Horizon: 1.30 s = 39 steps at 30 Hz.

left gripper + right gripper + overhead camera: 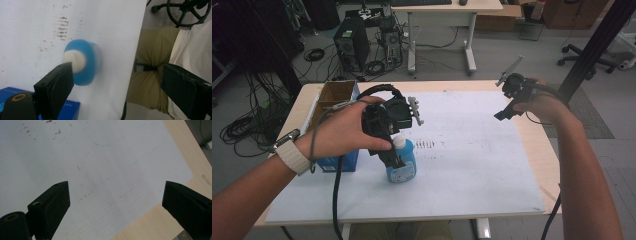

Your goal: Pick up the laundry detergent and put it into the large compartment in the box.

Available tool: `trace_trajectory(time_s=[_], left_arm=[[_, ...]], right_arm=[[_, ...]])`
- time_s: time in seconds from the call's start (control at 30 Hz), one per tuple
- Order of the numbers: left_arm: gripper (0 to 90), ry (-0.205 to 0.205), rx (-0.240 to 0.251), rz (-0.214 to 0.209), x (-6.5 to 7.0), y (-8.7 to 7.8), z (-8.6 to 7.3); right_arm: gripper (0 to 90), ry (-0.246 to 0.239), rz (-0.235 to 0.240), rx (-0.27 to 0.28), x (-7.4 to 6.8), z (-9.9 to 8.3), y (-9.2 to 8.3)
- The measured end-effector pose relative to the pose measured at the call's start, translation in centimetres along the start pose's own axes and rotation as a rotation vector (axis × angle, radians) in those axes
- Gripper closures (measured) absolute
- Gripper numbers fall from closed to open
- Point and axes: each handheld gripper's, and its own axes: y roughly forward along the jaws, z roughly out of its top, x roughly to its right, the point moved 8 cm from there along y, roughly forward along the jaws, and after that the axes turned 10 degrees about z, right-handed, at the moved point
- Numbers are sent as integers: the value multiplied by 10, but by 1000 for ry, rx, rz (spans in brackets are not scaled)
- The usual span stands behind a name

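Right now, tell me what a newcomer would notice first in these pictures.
First, the blue bottle with its white cap, standing upright near the front of the white sheet, with the left claw open and poised directly above it. Next, the right claw, open and raised over the sheet's far right corner. Then the cardboard box at the table's left edge.

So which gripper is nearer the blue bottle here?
Left. The left gripper hangs open right over the blue bottle, jaws either side of its white cap. The right gripper is held up, open, far off over the table's right side.
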Motion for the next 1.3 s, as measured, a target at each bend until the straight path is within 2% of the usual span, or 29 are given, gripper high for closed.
trace_trajectory(time_s=[0.13,0.4,0.73,0.87,1.17,1.3], left_arm=[[120,6,-1,0,0,-2,0],[108,-20,5,13,-4,-6,2],[96,-93,-5,61,-16,-10,3],[99,-108,-7,73,-21,-9,2],[99,-150,-3,76,-34,-5,1],[99,-151,9,68,-36,-3,2]], right_arm=[[78,3,-2,-2,0,-1,0],[78,-1,-7,-4,-3,-1,-1],[81,-2,-10,-3,-4,-2,-3],[81,-4,-11,-2,-4,-1,-2],[82,-8,-9,-6,-4,0,-1],[81,-7,-13,-9,-4,-1,-1]])
